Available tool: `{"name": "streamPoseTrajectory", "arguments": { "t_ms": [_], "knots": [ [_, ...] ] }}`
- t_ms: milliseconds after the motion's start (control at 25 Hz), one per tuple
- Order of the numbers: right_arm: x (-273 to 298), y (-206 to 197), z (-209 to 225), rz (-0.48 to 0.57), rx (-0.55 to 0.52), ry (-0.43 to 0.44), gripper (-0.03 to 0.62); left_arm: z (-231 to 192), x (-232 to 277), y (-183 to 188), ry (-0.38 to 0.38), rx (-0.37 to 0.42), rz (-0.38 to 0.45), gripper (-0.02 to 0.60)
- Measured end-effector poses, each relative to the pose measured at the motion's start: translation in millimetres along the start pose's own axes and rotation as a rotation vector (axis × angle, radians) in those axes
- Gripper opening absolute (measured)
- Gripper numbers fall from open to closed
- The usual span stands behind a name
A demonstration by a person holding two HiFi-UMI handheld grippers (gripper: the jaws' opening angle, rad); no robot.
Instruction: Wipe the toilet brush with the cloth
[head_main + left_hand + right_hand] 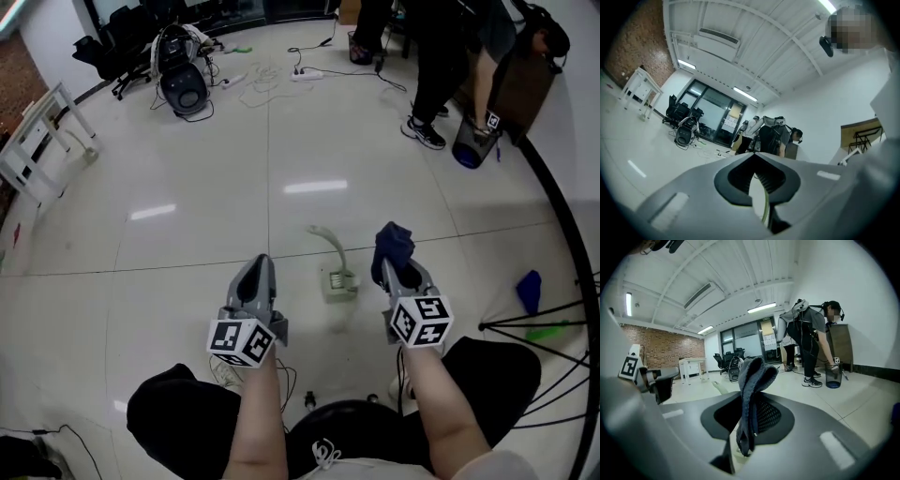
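Note:
The pale toilet brush (330,246) stands in its holder (340,284) on the tiled floor, between my two grippers, its curved handle leaning up and to the left. My right gripper (395,264) is just right of the holder, shut on a dark blue cloth (393,243) that sticks up out of the jaws. In the right gripper view the cloth (753,380) fills the jaws of the right gripper (749,425), and the brush handle (720,388) shows beyond. My left gripper (259,272) hovers left of the holder, shut and holding nothing. Nothing lies between the jaws of the left gripper (758,190).
People stand at the far right by a dark bin (472,142). A black bag (184,82), office chairs and cables with a power strip (306,73) lie at the back. A white rack (36,139) is at left. A blue object (530,290) and black stand legs (539,325) are at right.

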State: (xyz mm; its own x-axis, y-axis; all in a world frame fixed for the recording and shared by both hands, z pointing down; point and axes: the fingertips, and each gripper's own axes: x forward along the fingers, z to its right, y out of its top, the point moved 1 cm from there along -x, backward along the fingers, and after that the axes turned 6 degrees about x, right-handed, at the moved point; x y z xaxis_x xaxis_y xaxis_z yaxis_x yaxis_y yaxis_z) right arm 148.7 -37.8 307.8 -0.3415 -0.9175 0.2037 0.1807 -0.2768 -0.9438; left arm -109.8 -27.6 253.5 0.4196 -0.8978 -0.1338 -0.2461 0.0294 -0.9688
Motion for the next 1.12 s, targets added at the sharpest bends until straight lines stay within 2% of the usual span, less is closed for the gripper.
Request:
{"name": "streamPoseTrajectory", "arguments": {
  "t_ms": [160, 360, 560, 720, 1120],
  "knots": [
    [-4.7, -6.3, -3.9, 0.023, 0.034, -0.001, 0.069, 4.6, -6.4, -34.6, -0.008, 0.081, -0.093, 0.006],
    [-9.6, -12.9, -8.6, 0.026, 0.032, 0.005, 0.069, 20.9, -6.0, -58.2, -0.073, 0.069, -0.151, 0.006],
    [-10.9, -17.9, -8.9, 0.013, 0.008, -0.003, 0.067, 31.6, -0.8, -59.4, -0.1, 0.065, -0.149, 0.006],
    [-11.1, -18.8, -11.7, 0.005, -0.006, -0.007, 0.067, 34.2, -0.1, -56.1, -0.119, 0.095, -0.154, 0.006],
    [-7.5, -15.9, -16.8, 0.016, 0.013, 0.008, 0.067, 32.7, 1.5, -48.7, -0.113, 0.098, -0.143, 0.006]
  ]
}}
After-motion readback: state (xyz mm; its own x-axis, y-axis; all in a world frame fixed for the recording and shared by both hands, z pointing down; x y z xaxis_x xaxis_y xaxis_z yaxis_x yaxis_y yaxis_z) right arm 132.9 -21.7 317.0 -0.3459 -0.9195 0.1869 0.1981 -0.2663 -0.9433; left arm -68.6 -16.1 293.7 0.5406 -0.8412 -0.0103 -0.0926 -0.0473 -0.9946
